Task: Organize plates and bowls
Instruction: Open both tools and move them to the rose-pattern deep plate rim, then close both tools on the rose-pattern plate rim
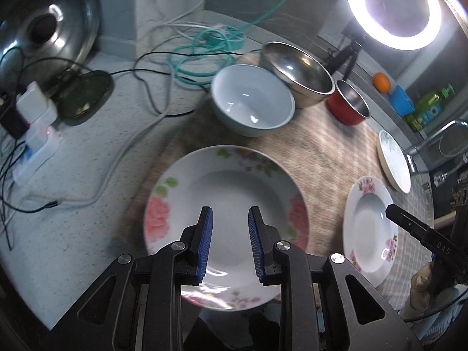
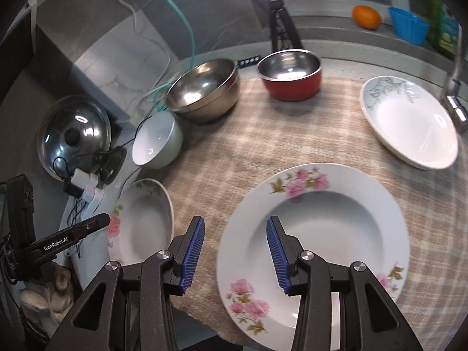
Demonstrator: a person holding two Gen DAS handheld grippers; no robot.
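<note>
My left gripper (image 1: 230, 213) hangs open over a rose-patterned deep plate (image 1: 225, 204), with nothing between its blue pads. My right gripper (image 2: 235, 222) is also open, above the left rim of a pink-flowered deep plate (image 2: 316, 248) on the checked cloth (image 2: 263, 146). That plate shows at the right in the left wrist view (image 1: 368, 228). A leaf-patterned plate (image 2: 409, 122) lies far right. At the back stand a pale bowl (image 2: 156, 143), stacked steel bowls (image 2: 201, 87) and a red bowl (image 2: 291, 76).
A pot lid (image 2: 76, 134) leans at the left beside chargers (image 1: 35, 111) and tangled cables (image 1: 204, 49). A ring light (image 1: 395, 8) shines at the back. An orange (image 2: 367, 16) and a blue tub (image 2: 409, 29) sit on the ledge, and a tap (image 2: 453, 102) hangs at the right.
</note>
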